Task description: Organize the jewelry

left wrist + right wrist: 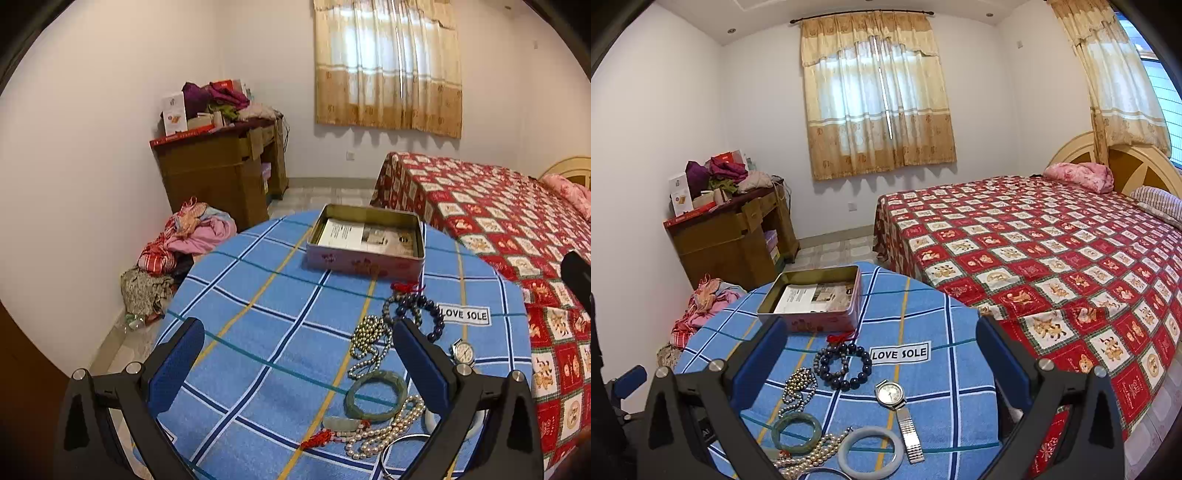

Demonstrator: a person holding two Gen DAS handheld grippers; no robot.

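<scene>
Jewelry lies spread on a round table under a blue checked cloth (258,332). In the right wrist view I see a dark bead bracelet (844,367), a silver wristwatch (891,393), a gold bead chain (798,387), a green bangle (796,430), a pale bangle (871,452) and a pearl necklace (812,456). An open pink tin (812,299) stands at the table's far side, with paper inside. My left gripper (295,365) hovers open above the cloth, the green bangle (376,397) between its fingers but untouched. My right gripper (877,363) is open above the jewelry, holding nothing.
A bed with a red patterned quilt (1052,258) stands right of the table. A wooden desk piled with clothes and boxes (735,225) is against the left wall, with a heap of clothes (177,251) on the floor beside it. Curtained windows (879,103) are behind.
</scene>
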